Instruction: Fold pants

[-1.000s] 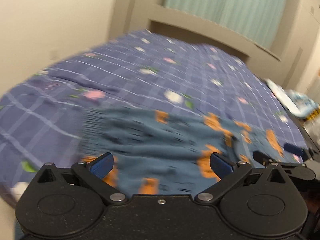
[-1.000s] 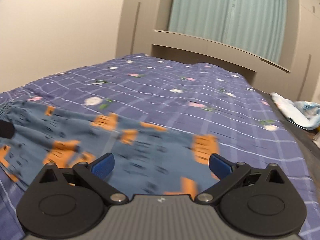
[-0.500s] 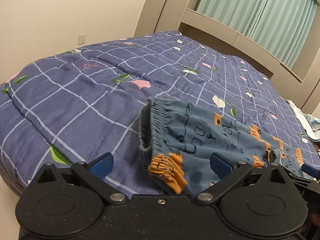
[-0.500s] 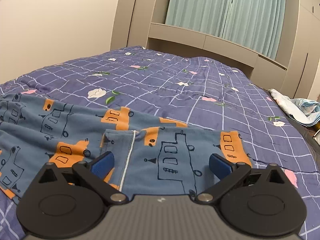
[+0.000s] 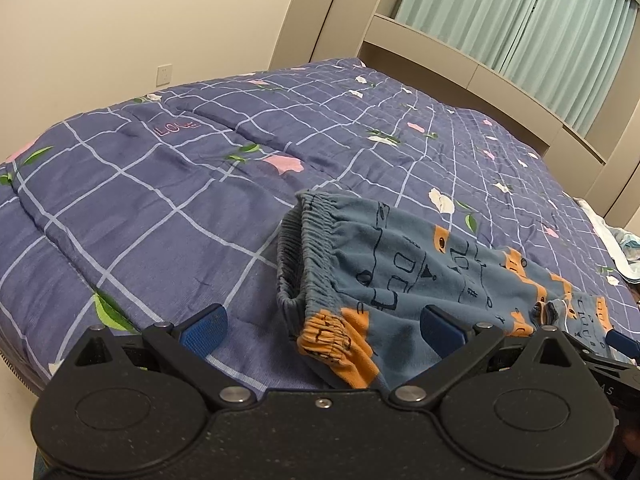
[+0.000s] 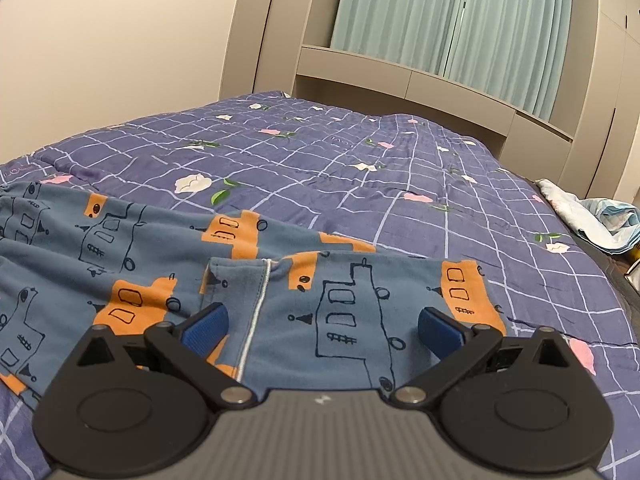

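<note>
We have both tools wide open, gripping nothing. Left tool (image 5: 323, 327) sits low at the waistband end of the pants (image 5: 400, 276); elastic waistband (image 5: 308, 248) bunched, facing the camera. Right tool (image 6: 323, 326) is over the leg end, cuff (image 6: 352, 280) folded back on top of the fabric. The pants lie flat across the near edge of the bed (image 6: 360, 168), on the purple grid quilt. Crumpled cloth (image 6: 596, 216) at the bed's right side, well apart.
</note>
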Available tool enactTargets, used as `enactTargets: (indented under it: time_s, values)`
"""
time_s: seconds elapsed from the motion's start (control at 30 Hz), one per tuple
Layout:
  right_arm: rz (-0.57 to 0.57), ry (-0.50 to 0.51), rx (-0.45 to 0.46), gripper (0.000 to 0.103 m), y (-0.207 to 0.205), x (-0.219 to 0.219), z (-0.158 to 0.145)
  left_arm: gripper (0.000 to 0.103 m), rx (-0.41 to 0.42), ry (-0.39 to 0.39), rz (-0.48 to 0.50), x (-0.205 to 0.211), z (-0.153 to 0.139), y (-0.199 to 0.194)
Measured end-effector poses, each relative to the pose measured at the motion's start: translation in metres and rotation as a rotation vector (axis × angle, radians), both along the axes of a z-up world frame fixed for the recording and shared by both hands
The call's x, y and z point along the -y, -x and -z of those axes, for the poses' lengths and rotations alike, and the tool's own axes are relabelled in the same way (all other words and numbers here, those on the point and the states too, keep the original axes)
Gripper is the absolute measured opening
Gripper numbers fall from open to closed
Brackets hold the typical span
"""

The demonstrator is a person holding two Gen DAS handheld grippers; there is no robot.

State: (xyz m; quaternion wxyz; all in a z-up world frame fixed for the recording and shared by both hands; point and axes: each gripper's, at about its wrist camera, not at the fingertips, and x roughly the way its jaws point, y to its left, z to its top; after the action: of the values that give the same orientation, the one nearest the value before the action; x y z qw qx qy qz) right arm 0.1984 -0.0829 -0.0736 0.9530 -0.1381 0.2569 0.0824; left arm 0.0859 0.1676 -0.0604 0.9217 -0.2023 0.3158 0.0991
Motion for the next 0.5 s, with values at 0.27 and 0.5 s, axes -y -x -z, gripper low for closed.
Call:
enactTargets:
  time_s: [0.27,0.5]
  values:
    - [0.000,0.007,0.000,0.103,0.000,0.000,0.000,0.102,0.039,0.057,-0.010,-0.008,0.004,0.002]
    - [-0.001,0.002,-0.009,0.103,0.000,0.000,0.000,0.089,0.081,0.120,-0.038,-0.019,0.005,0.008]
